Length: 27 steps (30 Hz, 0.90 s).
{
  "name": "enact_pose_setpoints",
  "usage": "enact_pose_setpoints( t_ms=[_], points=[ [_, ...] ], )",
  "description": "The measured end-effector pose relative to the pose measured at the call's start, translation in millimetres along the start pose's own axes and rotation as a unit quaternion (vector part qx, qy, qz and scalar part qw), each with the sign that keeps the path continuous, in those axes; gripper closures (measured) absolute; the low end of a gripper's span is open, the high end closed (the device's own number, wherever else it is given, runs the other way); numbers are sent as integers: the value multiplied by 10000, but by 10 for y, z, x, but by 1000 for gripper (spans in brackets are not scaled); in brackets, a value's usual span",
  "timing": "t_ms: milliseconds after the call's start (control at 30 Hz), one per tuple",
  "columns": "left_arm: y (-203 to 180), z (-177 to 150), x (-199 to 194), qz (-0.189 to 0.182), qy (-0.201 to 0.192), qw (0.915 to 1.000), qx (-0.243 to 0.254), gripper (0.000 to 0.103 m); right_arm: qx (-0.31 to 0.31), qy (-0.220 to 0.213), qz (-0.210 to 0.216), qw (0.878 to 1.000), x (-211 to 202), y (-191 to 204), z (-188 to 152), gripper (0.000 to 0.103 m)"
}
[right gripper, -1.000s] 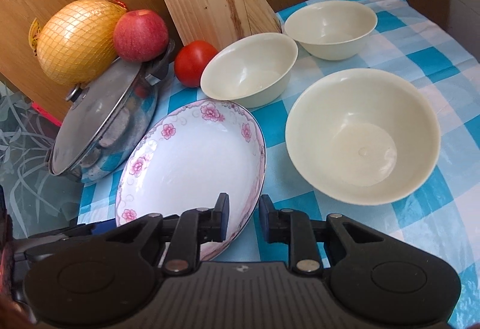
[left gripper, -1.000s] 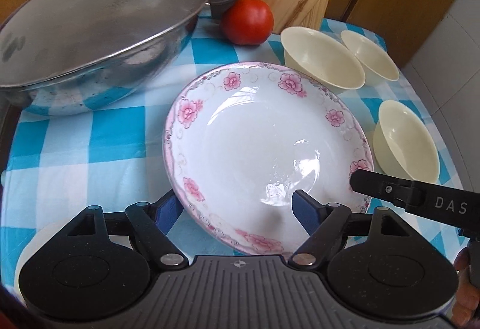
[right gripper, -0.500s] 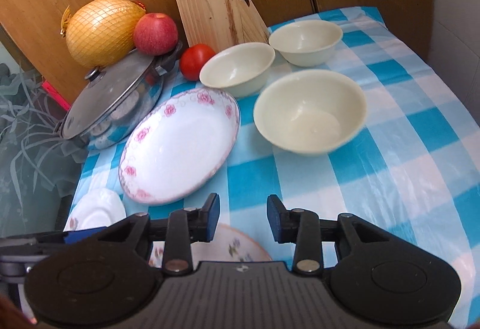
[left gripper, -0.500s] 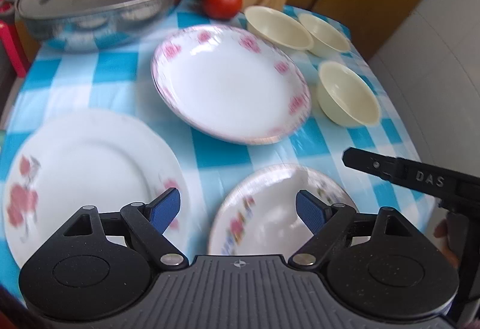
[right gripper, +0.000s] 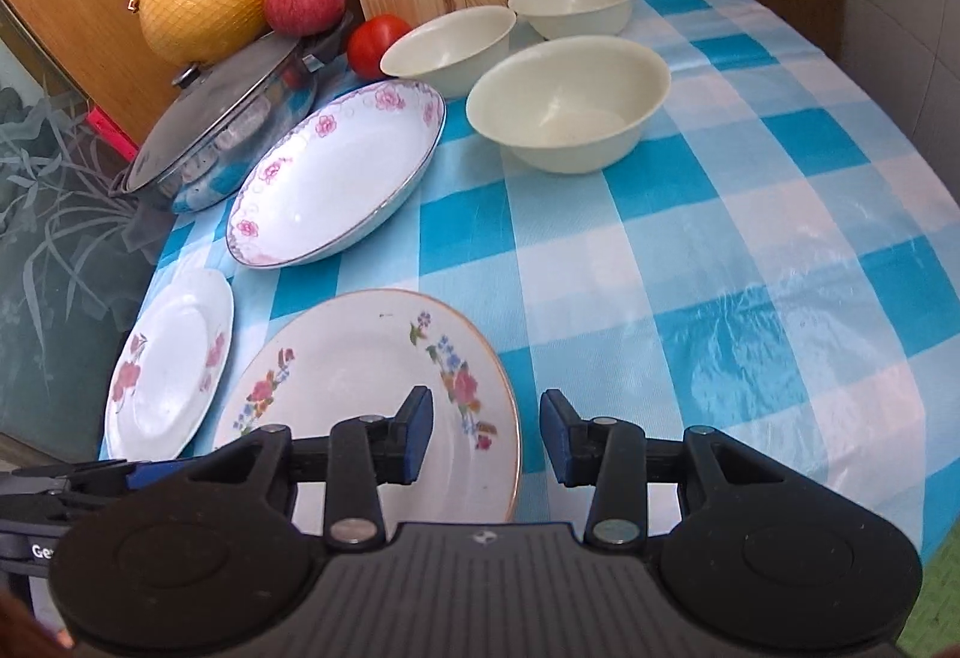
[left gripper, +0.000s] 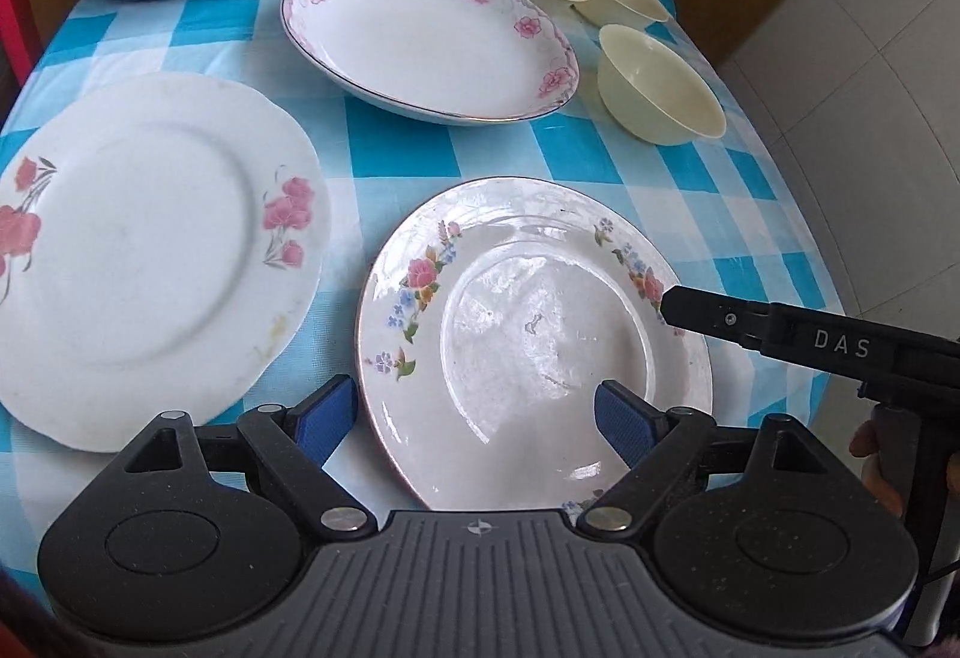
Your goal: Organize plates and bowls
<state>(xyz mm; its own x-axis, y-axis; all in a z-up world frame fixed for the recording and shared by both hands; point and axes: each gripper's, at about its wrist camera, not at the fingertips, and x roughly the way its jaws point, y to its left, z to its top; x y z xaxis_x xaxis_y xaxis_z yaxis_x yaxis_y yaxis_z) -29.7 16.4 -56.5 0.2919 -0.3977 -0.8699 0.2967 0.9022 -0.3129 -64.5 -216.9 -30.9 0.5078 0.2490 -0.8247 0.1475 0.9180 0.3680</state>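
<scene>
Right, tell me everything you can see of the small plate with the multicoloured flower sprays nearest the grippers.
The small plate is round, white and glossy, apparently glazed ceramic, with a thin gold-brown rim line and sprays of pink, blue and orange flowers on its broad rim around a shallow flat well. It lies upright and empty on the blue-and-white checked tablecloth, near the table's front edge, apart from the other dishes. The left gripper and right gripper are both open over its near part; whether any pad touches it I cannot tell.

Your table (right gripper: 750, 214) wears a blue checked cloth. At its near edge lie two flat plates (left gripper: 534, 340) (left gripper: 144, 250). Mid-table sits a deep plate (left gripper: 432, 40). Three bowls (right gripper: 570, 103), a tomato (right gripper: 378, 43) and a lidded pan (right gripper: 222, 118) stand toward the far edge.
</scene>
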Motion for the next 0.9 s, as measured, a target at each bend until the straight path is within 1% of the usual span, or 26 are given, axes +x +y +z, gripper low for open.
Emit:
enact_pose_setpoints(
  t_ms=[167,333,400,567,667,800,833,900],
  points=[
    [-36,-10,18,82,-47,9999,57,12,112,168,220,9996,51,-22,-16,66],
    [-105,-20,36,224,-119,9995,170,13,26,179,195,9996,68,12,-29,65],
    [-147,-26,51,328,-128,9990,258,12,-35,173,176,9997,68,25,-35,65],
    [-314,-86,114,762,-186,9945,689,11,-113,163,155,9997,73,13,-29,68],
    [-396,-88,158,913,-198,9923,809,10,-173,154,42,9997,66,19,-22,69],
    [-502,8,232,843,-162,9926,856,11,-242,43,-271,9993,73,-5,38,69],
    [-541,34,267,878,-152,9916,934,11,-242,17,-323,9992,81,-28,65,69],
    [-603,59,335,1044,-194,9883,1093,11,-142,-7,-279,9995,91,-81,102,69]
  ],
)
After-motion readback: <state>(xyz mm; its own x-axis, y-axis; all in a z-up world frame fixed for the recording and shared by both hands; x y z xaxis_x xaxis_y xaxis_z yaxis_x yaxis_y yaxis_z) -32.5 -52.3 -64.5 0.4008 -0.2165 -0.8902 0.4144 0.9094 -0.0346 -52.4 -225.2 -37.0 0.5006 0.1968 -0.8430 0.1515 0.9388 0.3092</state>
